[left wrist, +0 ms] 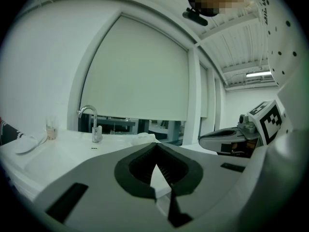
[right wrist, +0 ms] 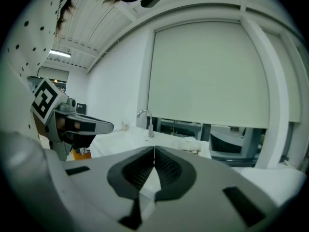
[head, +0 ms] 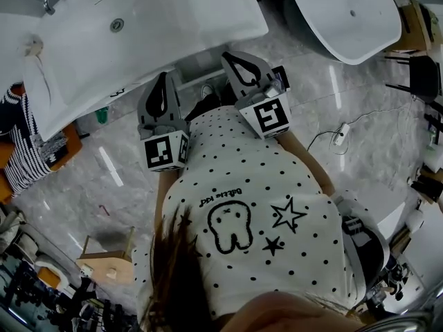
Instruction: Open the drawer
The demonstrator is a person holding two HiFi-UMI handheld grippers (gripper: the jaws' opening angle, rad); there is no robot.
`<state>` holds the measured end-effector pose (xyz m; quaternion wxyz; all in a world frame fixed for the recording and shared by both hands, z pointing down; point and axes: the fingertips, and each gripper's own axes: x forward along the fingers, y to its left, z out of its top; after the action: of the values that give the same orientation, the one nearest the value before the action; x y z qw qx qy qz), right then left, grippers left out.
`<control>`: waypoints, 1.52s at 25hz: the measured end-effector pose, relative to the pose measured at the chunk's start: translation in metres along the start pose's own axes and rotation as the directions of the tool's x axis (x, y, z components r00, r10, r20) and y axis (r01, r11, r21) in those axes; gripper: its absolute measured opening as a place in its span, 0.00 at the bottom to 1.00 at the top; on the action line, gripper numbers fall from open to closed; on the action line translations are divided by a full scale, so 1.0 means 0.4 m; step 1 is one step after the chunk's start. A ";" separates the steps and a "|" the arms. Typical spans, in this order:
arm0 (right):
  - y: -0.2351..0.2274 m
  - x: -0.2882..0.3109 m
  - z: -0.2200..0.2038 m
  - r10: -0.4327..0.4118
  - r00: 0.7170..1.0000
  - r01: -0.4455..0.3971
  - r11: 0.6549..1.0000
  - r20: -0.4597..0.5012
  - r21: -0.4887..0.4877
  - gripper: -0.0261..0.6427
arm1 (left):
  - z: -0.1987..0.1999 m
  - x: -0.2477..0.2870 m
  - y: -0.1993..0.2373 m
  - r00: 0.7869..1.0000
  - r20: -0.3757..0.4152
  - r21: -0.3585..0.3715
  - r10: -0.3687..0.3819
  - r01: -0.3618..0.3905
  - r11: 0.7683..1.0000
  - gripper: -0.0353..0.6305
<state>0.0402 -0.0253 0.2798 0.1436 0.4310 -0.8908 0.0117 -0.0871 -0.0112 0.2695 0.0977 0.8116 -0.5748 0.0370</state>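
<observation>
Polka-dot shirt (head: pixel 256 206): foreground. Left gripper (left wrist: pixel 155 149), right gripper (right wrist: pixel 154 151): jaws pressed together, nothing between, facing white washbasin (head: pixel 208 19). Drawer: hidden below the basin edge; its look could not be told.

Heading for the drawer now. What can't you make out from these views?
- Drawer: in no view. In the head view the sink counter overhangs whatever lies beneath; both gripper views look over its top.
- Glass beside the faucet, left gripper view: too small to tell its contents.
- Floor clutter, head view's lower left: dark and small.
</observation>
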 end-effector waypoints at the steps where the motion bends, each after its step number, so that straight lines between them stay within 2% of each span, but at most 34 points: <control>1: 0.003 0.002 -0.001 0.009 1.000 -0.009 1.000 0.001 0.000 0.06 | -0.002 0.001 0.002 1.000 0.000 -0.002 0.001 -0.001 1.000 0.06; 5: 0.014 0.005 -0.002 0.028 1.000 -0.028 1.000 0.000 -0.002 0.06 | -0.003 -0.001 0.008 1.000 0.004 -0.003 0.011 -0.011 1.000 0.06; 19: -0.003 0.002 0.009 0.008 1.000 -0.008 1.000 0.009 0.003 0.06 | 0.014 0.016 -0.006 1.000 0.011 0.017 -0.022 0.022 1.000 0.06; 38: 0.000 0.005 0.014 0.008 1.000 -0.008 1.000 0.010 -0.012 0.06 | 0.023 0.013 -0.006 1.000 0.016 0.017 -0.021 0.020 1.000 0.06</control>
<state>0.0379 -0.0275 0.2750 0.1417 0.4266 -0.8933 0.0049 -0.0837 -0.0171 0.2609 0.0866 0.8185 -0.5669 0.0345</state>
